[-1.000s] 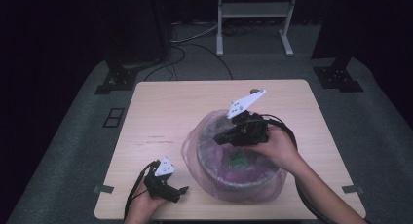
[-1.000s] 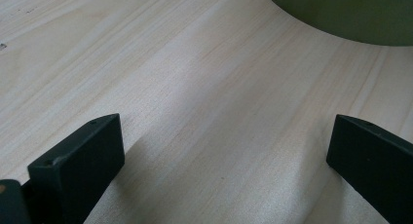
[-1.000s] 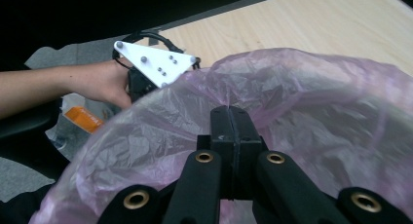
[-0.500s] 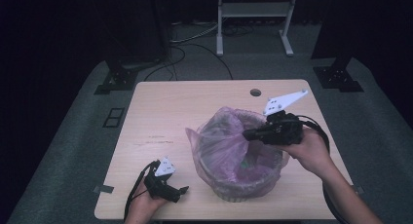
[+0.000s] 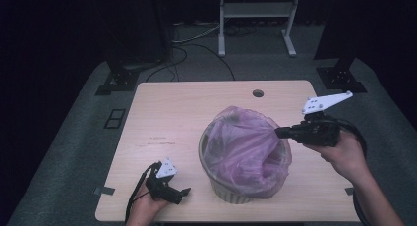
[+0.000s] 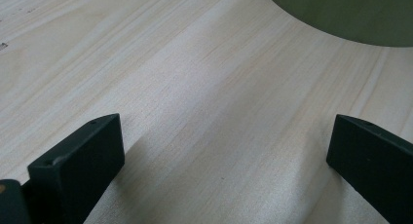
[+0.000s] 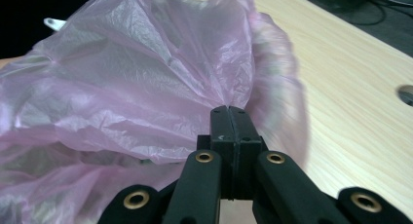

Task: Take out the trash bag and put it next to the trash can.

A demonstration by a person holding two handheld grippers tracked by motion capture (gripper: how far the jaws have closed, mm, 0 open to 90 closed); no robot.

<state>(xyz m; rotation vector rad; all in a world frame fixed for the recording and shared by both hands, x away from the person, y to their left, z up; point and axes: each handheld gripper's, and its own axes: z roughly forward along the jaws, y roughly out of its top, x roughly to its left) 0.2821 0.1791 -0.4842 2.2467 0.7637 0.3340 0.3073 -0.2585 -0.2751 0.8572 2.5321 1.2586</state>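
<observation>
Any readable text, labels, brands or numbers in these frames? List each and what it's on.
No text can be read.
Table: faint dark marks on the wood left of the bin, too small to read in the high view.
Pink bag, bin, right tongs shut on the bag, left tongs open over the table: no print shows.

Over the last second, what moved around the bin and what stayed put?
The right gripper, shut on the thin pink plastic bag, has moved from over the round grey bin out past its right rim, pulling the bag's edge rightward. The open left gripper has stayed resting on the pale wooden table, and the bin hasn't shifted.
</observation>
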